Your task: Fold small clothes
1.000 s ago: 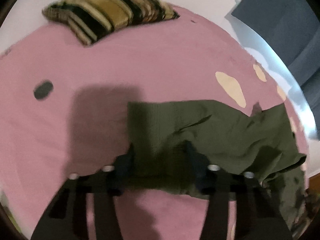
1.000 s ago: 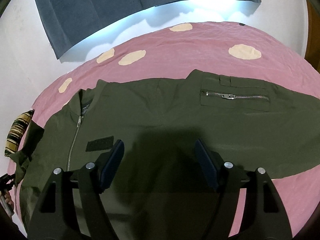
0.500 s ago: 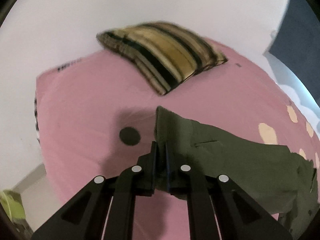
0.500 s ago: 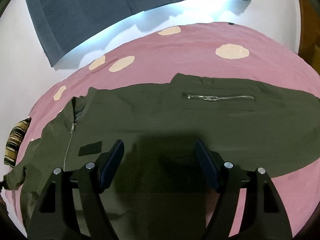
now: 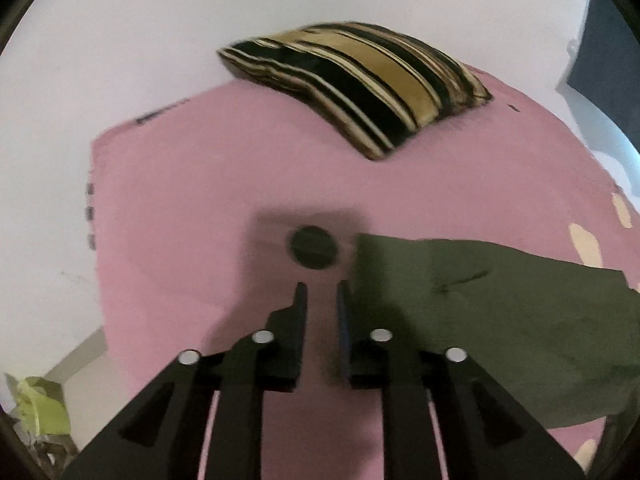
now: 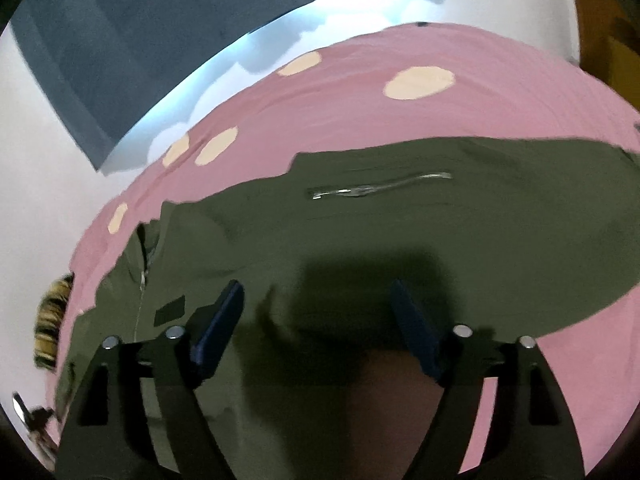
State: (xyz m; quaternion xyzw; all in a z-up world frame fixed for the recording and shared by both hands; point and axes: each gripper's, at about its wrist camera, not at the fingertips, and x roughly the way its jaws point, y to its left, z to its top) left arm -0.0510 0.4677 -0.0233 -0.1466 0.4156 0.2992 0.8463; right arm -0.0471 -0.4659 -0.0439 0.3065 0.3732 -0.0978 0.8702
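Observation:
An olive green jacket (image 6: pixel 360 240) lies spread on a pink bed sheet (image 6: pixel 360 92), with a zipped chest pocket (image 6: pixel 380 186) and a front zipper at the left. Its sleeve (image 5: pixel 500 304) shows in the left wrist view, lying flat to the right of my left gripper (image 5: pixel 322 296). That gripper is slightly open, with a narrow gap and nothing between the fingers; the sleeve edge lies just beside its right finger. My right gripper (image 6: pixel 318 300) is wide open, hovering over the jacket's lower part.
A striped brown and black pillow (image 5: pixel 360 80) lies at the far end of the bed. A dark round spot (image 5: pixel 312 246) marks the sheet ahead of the left gripper. The bed's edge (image 5: pixel 96 240) drops off at the left. A dark blue curtain (image 6: pixel 160 40) hangs behind.
My left gripper shut on the sleeve end, pulled it out to the left, then opened a little and let it go. My right gripper stayed open over the jacket and shifted slightly.

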